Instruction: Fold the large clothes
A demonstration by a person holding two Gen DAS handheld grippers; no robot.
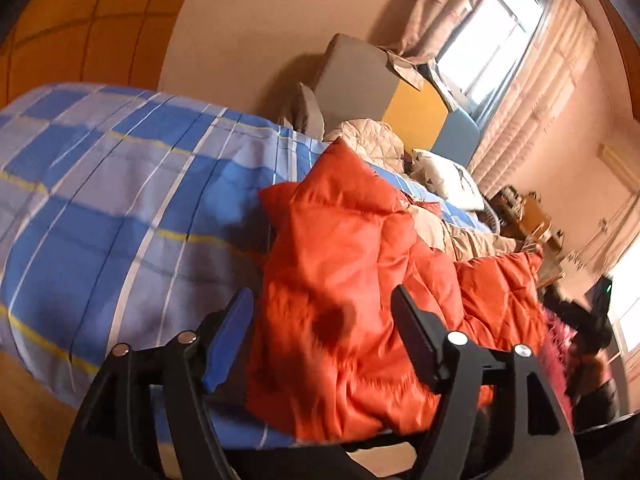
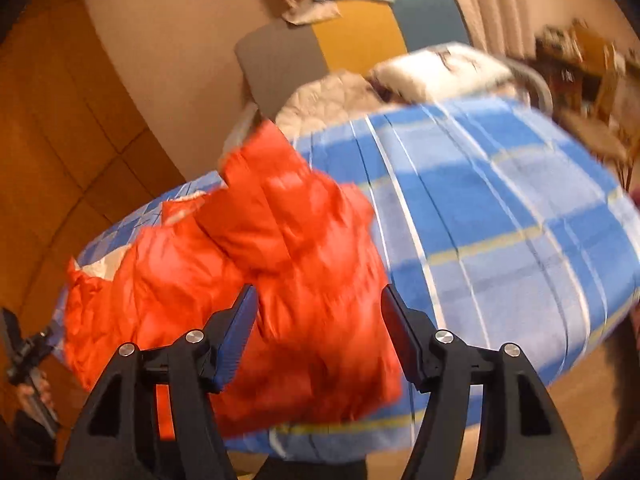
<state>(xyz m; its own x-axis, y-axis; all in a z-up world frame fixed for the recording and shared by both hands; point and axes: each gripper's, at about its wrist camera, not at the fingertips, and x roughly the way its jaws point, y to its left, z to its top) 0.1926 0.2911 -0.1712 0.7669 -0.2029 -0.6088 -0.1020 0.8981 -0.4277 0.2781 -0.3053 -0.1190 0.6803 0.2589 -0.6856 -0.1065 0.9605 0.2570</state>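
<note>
Left gripper (image 1: 322, 344): fingers (image 1: 230, 344) spread wide, gripping nothing; the orange padded jacket (image 1: 340, 280) lies on the bed beyond them, showing in the gap.

Right gripper (image 2: 318, 338): fingers (image 2: 236, 340) likewise spread, empty, above the jacket (image 2: 256, 272).

The jacket rests bunched on the blue checked bedspread (image 1: 100, 184), near the bed's edge.

Left wrist view only: a window (image 1: 492, 32) with curtains, a beige quilted garment (image 1: 372, 140), and the other gripper at the right edge.

Right wrist view only: bare bedspread (image 2: 500, 216) beside the jacket; motion blur limits detail.
</note>
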